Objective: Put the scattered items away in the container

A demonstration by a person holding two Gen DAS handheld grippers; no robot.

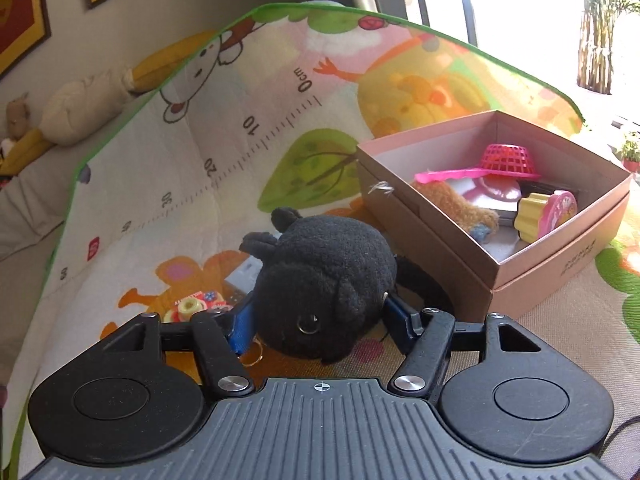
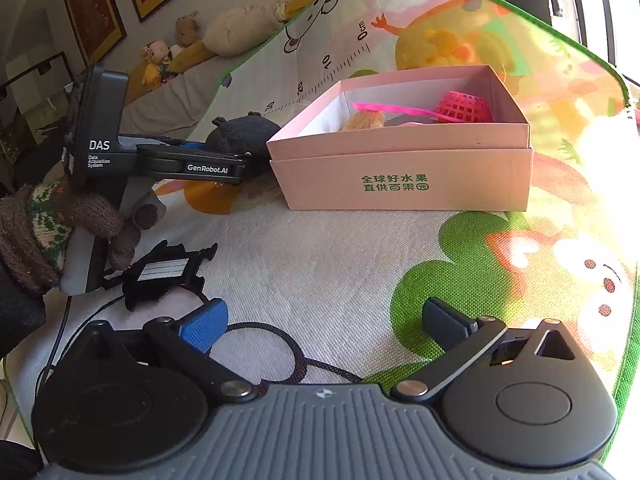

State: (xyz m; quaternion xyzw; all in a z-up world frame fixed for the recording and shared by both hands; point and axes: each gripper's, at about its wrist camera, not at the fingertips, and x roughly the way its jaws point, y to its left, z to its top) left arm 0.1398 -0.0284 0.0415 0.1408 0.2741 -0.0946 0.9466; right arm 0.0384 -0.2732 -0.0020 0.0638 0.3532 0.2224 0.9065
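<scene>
A black plush toy point(image 1: 324, 280) lies on the colourful play mat point(image 1: 192, 168), left of the pink cardboard box point(image 1: 436, 240). My left gripper point(image 1: 320, 312) is shut on it, a blue pad point(image 1: 242, 320) pressed into each side. In the right wrist view the same gripper point(image 2: 224, 162) reaches the plush point(image 2: 248, 132) from the left, held by a gloved hand point(image 2: 60, 224). My right gripper point(image 2: 324, 316) stands open low over the mat, with only a black cord loop point(image 2: 276, 340) between its fingers. A black luggage tag point(image 2: 160, 272) lies to its left.
The box point(image 2: 400, 184) holds a pink basket point(image 1: 508, 158), a brown plush point(image 1: 456, 204) and a yellow and pink toy point(image 1: 544, 212). A small flowered toy point(image 1: 192, 306) and a gold ring point(image 1: 254, 356) lie by the left finger. Cushions and soft toys point(image 2: 192, 40) line the mat's far edge.
</scene>
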